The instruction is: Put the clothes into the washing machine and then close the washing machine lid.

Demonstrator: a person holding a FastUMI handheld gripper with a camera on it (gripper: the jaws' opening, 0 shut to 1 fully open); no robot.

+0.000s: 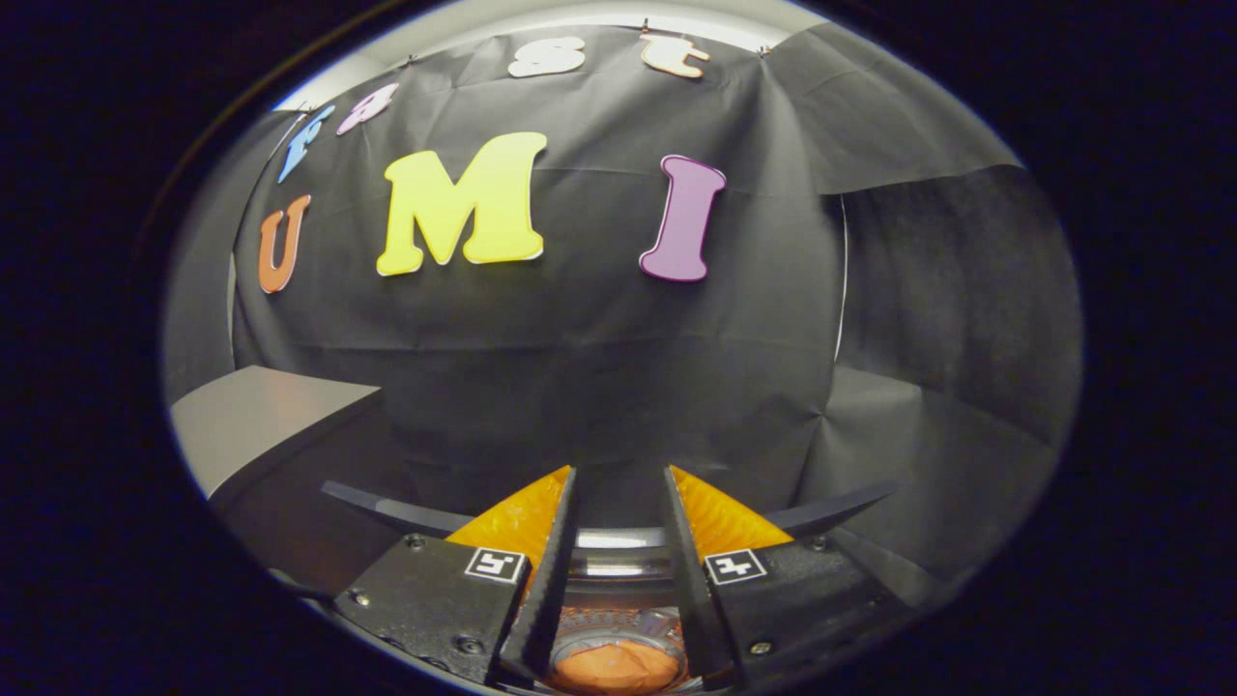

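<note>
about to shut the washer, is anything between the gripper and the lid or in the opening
Nothing visible blocks it. The gripper is open and empty, just above the washing machine lid, whose dark rim curves behind the fingers. An orange garment lies down in the drum, below the opening, between the fingers.

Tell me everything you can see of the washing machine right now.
The washing machine sits just below and ahead of the gripper, whose fingers are apart, holding nothing. A curved dark rim arcs out to both sides behind the fingers, with a glossy pale band between them. Lower down, between the fingers, the round opening shows an orange cloth inside. The lid cannot be made out.
</note>
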